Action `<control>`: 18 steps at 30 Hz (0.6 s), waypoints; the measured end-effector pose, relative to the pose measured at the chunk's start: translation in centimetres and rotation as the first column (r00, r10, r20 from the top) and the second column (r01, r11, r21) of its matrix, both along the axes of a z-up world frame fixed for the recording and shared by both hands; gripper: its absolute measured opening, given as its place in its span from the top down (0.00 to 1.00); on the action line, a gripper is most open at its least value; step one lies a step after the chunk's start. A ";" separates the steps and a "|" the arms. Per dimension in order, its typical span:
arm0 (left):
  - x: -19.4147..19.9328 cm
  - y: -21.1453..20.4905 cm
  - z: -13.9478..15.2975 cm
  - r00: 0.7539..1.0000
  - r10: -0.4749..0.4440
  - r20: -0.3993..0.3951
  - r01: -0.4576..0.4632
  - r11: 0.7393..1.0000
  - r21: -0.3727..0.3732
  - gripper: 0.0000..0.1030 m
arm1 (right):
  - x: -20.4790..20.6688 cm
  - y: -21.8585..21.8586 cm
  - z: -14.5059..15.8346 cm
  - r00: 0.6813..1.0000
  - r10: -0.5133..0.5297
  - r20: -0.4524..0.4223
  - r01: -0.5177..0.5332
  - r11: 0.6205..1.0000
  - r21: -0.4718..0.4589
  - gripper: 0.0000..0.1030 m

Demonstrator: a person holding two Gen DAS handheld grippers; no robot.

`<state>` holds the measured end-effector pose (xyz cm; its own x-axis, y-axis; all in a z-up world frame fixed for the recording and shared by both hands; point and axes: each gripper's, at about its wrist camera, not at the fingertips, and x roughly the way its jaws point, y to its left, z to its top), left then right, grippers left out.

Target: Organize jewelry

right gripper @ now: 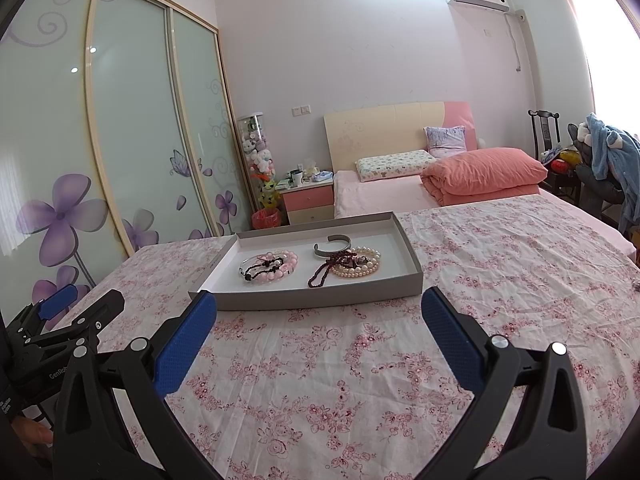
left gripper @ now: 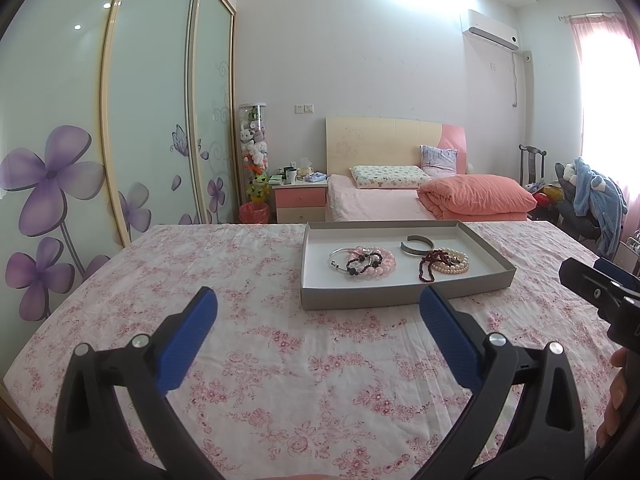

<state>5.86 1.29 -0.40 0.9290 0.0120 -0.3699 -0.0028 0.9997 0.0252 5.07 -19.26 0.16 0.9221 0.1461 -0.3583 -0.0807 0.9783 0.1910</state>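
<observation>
Both of my hand-held grippers, left [left gripper: 318, 322] and right [right gripper: 320, 322], hover released and empty above the pink floral cloth [left gripper: 280, 360]. All the jewelry lies in the shallow grey cardboard tray [right gripper: 320, 300]: pink-bead and silver bracelets [right gripper: 269, 265] in one cluster, pearl and dark-red strands plus a metal cuff [right gripper: 347, 260] in another. Nothing lies loose outside, so it may be sorted already or waiting to be untangled.

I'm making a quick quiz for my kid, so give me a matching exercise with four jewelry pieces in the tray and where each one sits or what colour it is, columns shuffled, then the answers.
Column one:
1. metal cuff
2. pink bead bracelet
3. pearl strand
4. dark red bead string

Column two:
A. cream white, right part of the tray
B. open grey band, nearest the tray's far wall
C. trails from the right pile toward the tray's near wall
D. left pile, with a thin silver bangle

Pairs: 1-B, 2-D, 3-A, 4-C
</observation>
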 end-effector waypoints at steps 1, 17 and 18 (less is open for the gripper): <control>0.0 0.0 0.0 1.000 0.001 0.000 -0.001 1.000 0.000 0.04 | 0.0 0.0 0.0 1.000 0.000 0.000 0.000 1.000 0.000 0.02; -0.1 0.2 -0.3 1.000 0.005 -0.006 -0.005 1.000 -0.005 0.04 | 0.1 0.1 0.0 1.000 0.000 -0.006 0.000 1.000 0.005 0.02; -0.3 0.3 -0.3 1.000 0.004 -0.006 -0.004 1.000 -0.007 0.04 | 0.0 0.3 0.0 1.000 0.000 -0.006 0.000 1.000 0.005 0.02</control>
